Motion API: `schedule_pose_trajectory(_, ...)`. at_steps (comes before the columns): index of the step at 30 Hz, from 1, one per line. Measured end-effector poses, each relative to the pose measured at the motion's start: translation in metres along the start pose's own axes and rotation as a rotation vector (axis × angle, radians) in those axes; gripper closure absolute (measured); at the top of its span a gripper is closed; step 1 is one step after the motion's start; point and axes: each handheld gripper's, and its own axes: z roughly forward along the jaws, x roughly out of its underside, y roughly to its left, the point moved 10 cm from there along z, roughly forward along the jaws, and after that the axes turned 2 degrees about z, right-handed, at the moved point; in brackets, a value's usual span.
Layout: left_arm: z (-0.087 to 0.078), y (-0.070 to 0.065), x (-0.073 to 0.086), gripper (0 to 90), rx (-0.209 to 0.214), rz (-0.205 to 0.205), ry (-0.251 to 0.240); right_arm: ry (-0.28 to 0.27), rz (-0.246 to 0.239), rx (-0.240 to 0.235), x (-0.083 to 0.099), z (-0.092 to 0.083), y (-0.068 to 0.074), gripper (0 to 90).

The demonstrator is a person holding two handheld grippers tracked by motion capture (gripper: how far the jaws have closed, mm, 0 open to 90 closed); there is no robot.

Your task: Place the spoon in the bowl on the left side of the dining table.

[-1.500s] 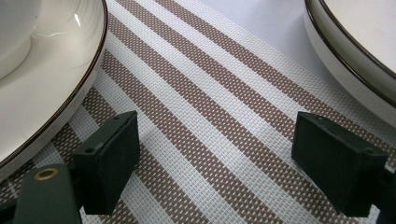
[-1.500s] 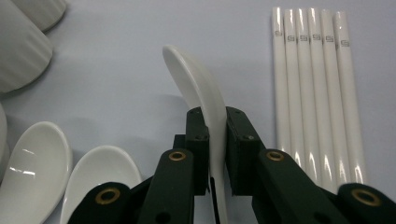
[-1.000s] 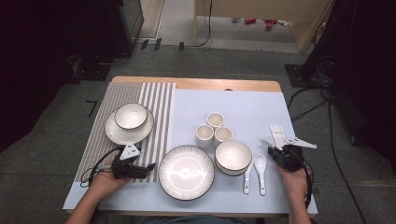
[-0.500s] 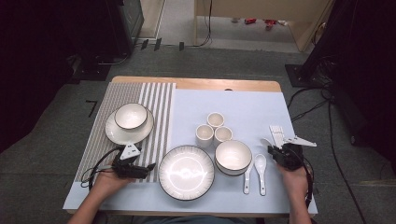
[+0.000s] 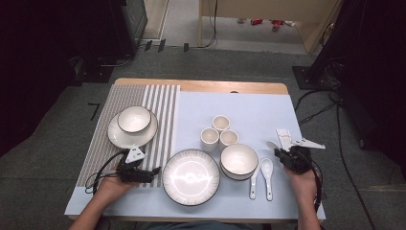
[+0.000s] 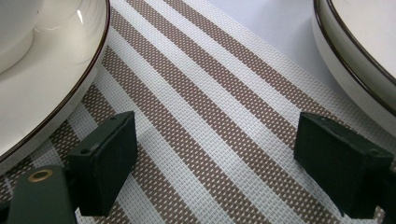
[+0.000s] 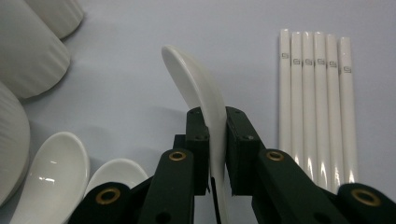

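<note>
Here the right tongs [image 7: 217,154] clench a white spoon [image 7: 201,88] on edge, chopsticks [image 7: 314,98] just right, two more spoons [image 7: 51,172] left. The left tongs [image 6: 219,163] gape over the striped mat [image 6: 210,102], between two plates [image 6: 369,51].

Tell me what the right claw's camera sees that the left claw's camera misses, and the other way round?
Right claw view: the right claw shut on a white spoon, two more spoons lying flat, and a row of white chopsticks. Left claw view: the left claw open over a striped placemat, beside a saucer. Both show white dishes and the pale blue mat.
</note>
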Motion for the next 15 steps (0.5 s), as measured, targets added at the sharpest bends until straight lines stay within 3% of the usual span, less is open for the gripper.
schedule_pose_trajectory(6,-0.0012,0.0009,0.0002,14.0,0.032,0.015,0.013,0.0,-0.005,-0.004,-0.0024,-0.0003,0.0015,81.3)
schedule_pose_trajectory(9,-0.0019,0.0039,0.0005,14.0,0.012,0.016,0.036,0.0,-0.009,-0.006,-0.0035,-0.0006,0.0012,81.3)
schedule_pose_trajectory(15,-0.0057,0.0054,-0.0014,15.9,0.051,-0.041,0.021,0.01,-0.018,-0.009,-0.0052,-0.0025,0.0007,81.3)
